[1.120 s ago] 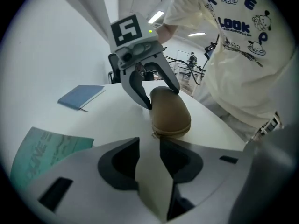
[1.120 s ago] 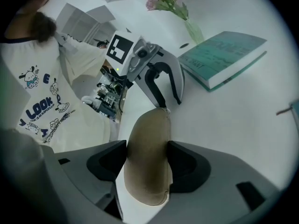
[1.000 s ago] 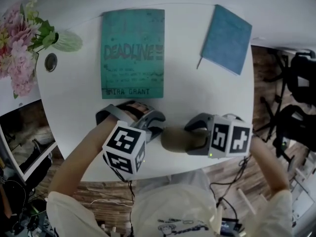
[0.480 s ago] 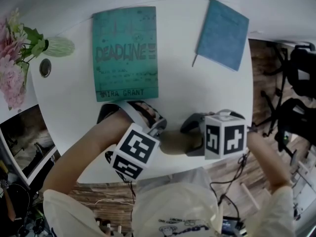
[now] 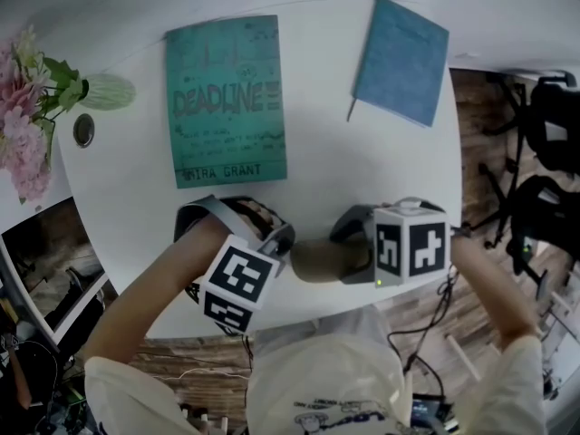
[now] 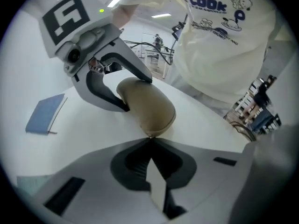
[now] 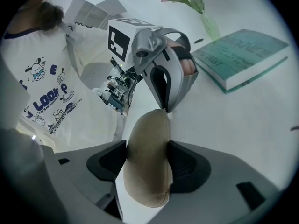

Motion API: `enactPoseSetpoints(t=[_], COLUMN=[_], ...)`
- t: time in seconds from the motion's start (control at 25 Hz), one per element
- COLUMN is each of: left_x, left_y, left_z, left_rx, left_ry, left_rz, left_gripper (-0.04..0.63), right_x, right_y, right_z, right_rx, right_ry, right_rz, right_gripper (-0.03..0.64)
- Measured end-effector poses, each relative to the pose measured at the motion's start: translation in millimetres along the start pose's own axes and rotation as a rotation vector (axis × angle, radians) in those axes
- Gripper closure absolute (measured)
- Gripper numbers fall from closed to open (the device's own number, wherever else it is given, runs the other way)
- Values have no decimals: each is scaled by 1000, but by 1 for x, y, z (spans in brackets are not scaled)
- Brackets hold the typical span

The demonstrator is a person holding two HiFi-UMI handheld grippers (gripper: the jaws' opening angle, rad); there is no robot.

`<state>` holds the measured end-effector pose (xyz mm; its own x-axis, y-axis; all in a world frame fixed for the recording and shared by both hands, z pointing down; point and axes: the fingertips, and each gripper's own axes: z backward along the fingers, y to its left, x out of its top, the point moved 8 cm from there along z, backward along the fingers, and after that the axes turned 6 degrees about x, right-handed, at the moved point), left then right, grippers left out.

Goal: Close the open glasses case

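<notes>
The fingers of your right gripper point(image 7: 145, 158) clamp the tan glasses case point(image 5: 313, 259) on the worktop point(image 5: 362, 170); those of your left gripper point(image 6: 149, 139), just closed, touch its end.

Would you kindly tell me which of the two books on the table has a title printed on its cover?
The teal-green book, lying left of the blue notebook: its cover reads DEADLINE, while the blue one's cover is plain.
</notes>
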<state>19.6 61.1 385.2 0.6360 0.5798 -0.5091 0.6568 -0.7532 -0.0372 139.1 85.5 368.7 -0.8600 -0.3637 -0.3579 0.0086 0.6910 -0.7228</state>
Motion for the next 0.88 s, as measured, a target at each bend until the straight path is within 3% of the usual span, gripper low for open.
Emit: enactPoseSetpoints(t=[0.12,0.48,0.88], left_x=[-2,-2,-3], left_y=[-5,-22,-40], left_z=[3,9,5], left_rx=[57,155,243], left_ry=[-18,39,29], left_rz=[100,105,289], left_gripper=[594,594,594], right_x=[-2,-3,-3], right_y=[2,3,3], right_z=[0,0,-2], right_rx=[-22,-83,-67], right_ry=[-22,-64,-69], right_rz=[-16,-78,-58], right_gripper=[347,347,345])
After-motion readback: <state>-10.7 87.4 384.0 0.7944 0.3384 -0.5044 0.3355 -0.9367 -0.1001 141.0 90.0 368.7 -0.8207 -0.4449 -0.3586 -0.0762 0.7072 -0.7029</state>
